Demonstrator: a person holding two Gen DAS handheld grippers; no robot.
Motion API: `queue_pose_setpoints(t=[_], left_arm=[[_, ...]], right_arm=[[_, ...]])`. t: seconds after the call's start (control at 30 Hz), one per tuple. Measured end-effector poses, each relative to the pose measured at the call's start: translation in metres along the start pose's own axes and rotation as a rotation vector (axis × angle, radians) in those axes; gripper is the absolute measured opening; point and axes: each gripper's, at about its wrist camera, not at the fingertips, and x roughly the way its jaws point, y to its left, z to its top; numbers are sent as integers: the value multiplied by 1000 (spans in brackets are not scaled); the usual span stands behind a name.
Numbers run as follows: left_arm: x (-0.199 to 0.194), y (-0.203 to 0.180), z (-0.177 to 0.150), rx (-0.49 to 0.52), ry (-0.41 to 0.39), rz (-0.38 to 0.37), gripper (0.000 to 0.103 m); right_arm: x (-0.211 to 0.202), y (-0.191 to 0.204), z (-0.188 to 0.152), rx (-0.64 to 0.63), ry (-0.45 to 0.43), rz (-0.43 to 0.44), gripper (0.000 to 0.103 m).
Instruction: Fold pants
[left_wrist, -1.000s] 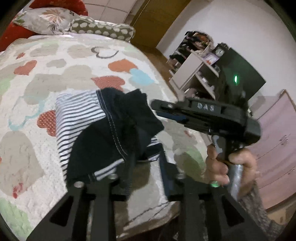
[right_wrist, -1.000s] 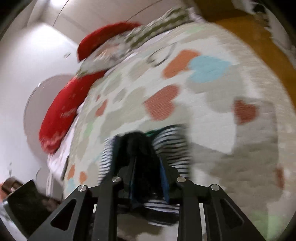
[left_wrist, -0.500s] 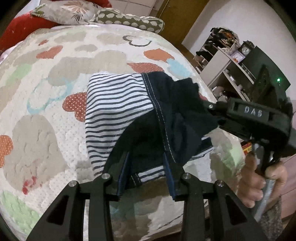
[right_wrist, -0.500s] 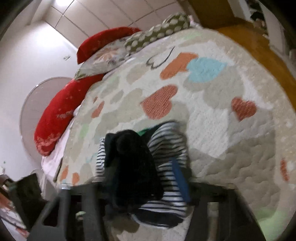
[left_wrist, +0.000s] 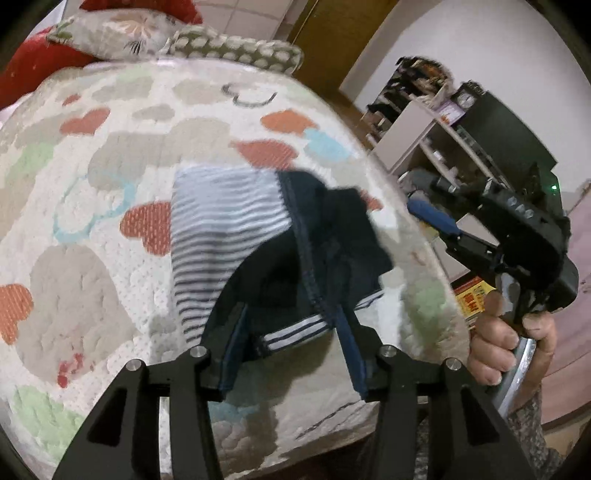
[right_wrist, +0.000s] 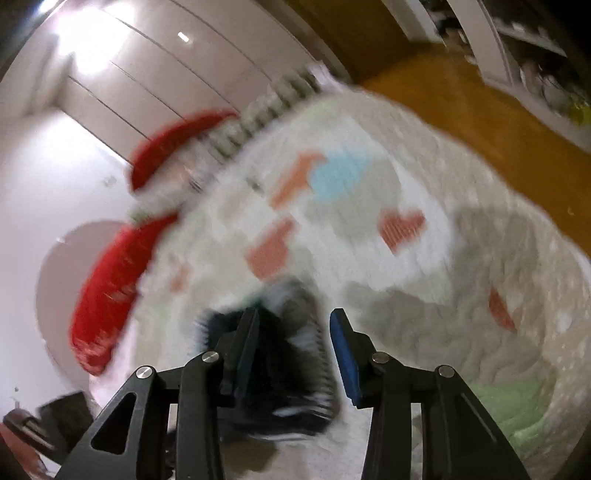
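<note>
The pants (left_wrist: 236, 240), striped white and navy with a dark navy part folded over, lie bunched on the heart-patterned quilt (left_wrist: 74, 221) near the bed's front edge. My left gripper (left_wrist: 288, 350) is open, its fingers on either side of the near edge of the pants. My right gripper shows in the left wrist view (left_wrist: 436, 214) to the right of the pants, held off the bed. In the blurred right wrist view the right gripper (right_wrist: 295, 347) is open and empty above the pants (right_wrist: 288, 362).
Red and patterned pillows (left_wrist: 140, 29) lie at the head of the bed. A white shelf unit (left_wrist: 424, 140) with clutter and a dark screen (left_wrist: 509, 136) stand to the right. The wooden floor (right_wrist: 480, 122) runs beside the bed.
My right gripper let go of the dark part of the pants, opened and pulled back to the right. My left gripper opened and drew back a little.
</note>
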Motion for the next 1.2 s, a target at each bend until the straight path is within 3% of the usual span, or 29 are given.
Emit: queue_pose_setpoints(t=[0.1, 0.17, 0.23, 0.27, 0.33, 0.4, 0.53, 0.7, 0.77, 0.83, 0.93, 1.0, 1.03, 1.1, 1.2], left_arm=[[-1, 1, 8, -15, -28, 22, 47], [6, 8, 12, -45, -20, 22, 48], [15, 17, 11, -70, -12, 55, 50], [21, 21, 10, -79, 0, 73, 50], [34, 31, 2, -99, 48, 81, 50], [34, 35, -1, -117, 56, 62, 50], [15, 33, 23, -134, -6, 10, 50], [27, 32, 70, -135, -22, 78, 53], [45, 37, 83, -142, -5, 149, 53], [74, 44, 90, -144, 59, 222, 55], [85, 50, 86, -148, 104, 247, 58], [72, 50, 84, -145, 85, 203, 58], [59, 53, 80, -158, 65, 137, 61], [42, 59, 74, -185, 30, 73, 72], [22, 79, 58, -237, -31, 23, 84]], right_arm=[[-5, 18, 2, -2, 5, 187, 44], [13, 25, -3, 23, 85, 298, 44], [35, 23, -7, 67, 156, 356, 44], [46, 19, -11, 85, 182, 348, 44], [62, 3, -17, 109, 202, 238, 44], [65, -11, -20, 103, 174, 152, 36], [62, -17, -22, 88, 155, 145, 35], [67, -6, -24, -3, 124, 94, 35], [68, -7, -24, -18, 112, 89, 35], [71, -7, -23, -18, 110, 90, 35], [70, -7, -22, -22, 111, 82, 35], [66, -8, -20, -27, 109, 61, 38], [61, -9, -18, -28, 95, 56, 42], [49, -14, -16, -19, 51, 33, 70], [41, -22, -11, -2, 31, 50, 74]])
